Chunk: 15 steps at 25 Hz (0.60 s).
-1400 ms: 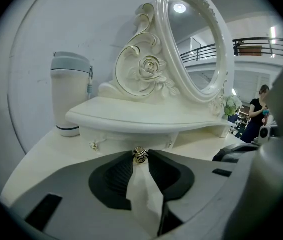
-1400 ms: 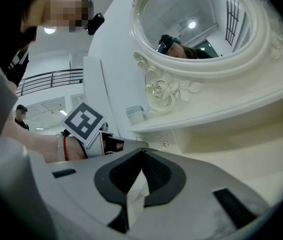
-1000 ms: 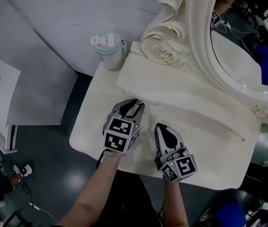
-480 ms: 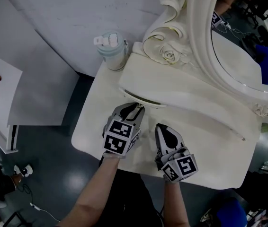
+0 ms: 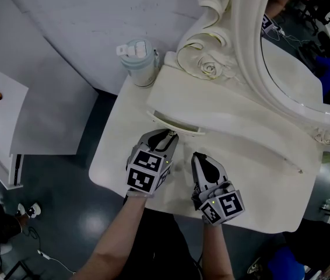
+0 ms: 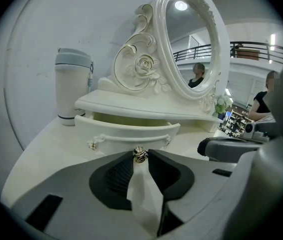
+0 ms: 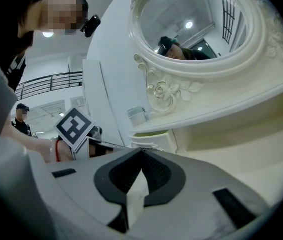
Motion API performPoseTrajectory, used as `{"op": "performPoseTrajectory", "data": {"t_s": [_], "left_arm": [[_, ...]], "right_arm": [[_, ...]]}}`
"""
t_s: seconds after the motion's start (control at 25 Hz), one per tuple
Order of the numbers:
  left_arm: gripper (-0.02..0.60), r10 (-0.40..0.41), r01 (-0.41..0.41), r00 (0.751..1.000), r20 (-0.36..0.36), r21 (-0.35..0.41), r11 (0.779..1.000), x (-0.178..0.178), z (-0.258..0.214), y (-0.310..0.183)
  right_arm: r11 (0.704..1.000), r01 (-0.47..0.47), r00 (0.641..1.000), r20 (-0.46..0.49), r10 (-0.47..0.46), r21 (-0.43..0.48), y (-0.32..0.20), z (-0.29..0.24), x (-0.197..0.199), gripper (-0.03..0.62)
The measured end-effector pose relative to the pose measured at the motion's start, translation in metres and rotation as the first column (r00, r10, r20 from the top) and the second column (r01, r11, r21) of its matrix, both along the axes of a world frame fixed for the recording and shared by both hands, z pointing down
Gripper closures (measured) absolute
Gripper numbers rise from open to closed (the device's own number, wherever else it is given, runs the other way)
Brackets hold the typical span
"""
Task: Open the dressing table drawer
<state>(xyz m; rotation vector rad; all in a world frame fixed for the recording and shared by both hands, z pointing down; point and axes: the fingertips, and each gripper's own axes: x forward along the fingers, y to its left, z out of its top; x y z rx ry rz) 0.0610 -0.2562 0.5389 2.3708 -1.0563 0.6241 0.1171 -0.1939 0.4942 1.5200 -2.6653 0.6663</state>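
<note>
Pinching only the tiny knob (image 6: 139,154) of the part-open drawer (image 6: 126,132) at centre frame, the left gripper (image 5: 168,135) is risking a slip if pulled off-axis, while the right gripper (image 7: 141,153), closed and empty, is idling alongside.

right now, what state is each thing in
drawer: partly pulled out
knob: pinched between the left gripper's jaws
left gripper: shut on knob
right gripper: shut, empty
tumbler: upright, lid on
</note>
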Motion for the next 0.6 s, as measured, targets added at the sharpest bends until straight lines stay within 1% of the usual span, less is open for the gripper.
{"op": "performPoseTrajectory", "data": {"t_s": [0.6], "left_arm": [[0.476,0.007,-0.007,1.000,-0.011,-0.022,1.000,-0.003,0.000,0.013]], "right_arm": [[1.000,0.003,1.000,0.001,-0.003,0.000,0.007,-0.003,-0.003,0.589]]}}
